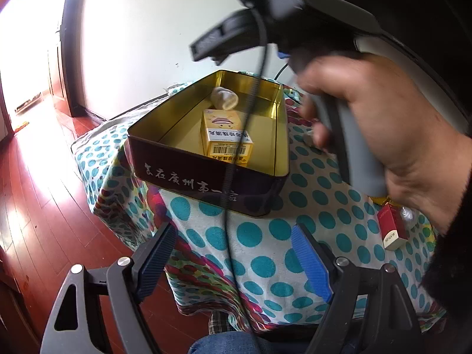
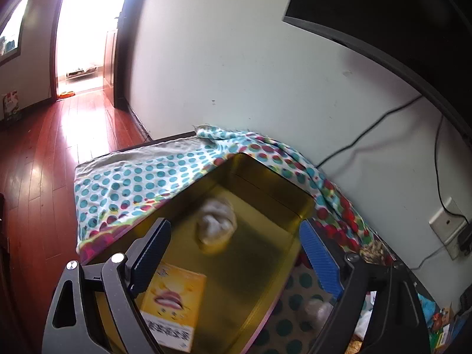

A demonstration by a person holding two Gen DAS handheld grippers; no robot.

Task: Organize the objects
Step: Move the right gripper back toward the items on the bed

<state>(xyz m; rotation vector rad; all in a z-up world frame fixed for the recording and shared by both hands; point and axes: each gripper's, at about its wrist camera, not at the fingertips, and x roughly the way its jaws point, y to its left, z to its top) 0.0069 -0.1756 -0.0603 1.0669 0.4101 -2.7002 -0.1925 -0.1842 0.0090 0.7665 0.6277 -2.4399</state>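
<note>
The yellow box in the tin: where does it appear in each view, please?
Left wrist: the yellow box lies in the middle of the picture, inside the tin.
Right wrist: it lies at bottom left, near the gripper's left finger.
Shared landmark: the crumpled white wad beyond the box.

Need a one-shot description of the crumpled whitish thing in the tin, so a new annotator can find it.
Start at the polka-dot tablecloth and find the open tin on it, dark outside with white characters and gold inside. Two things lie in it: a yellow carton at the near end and the whitish wad at the far end. The wad is the soft, crumpled, unprinted one; the carton is boxy and barcoded.
</note>
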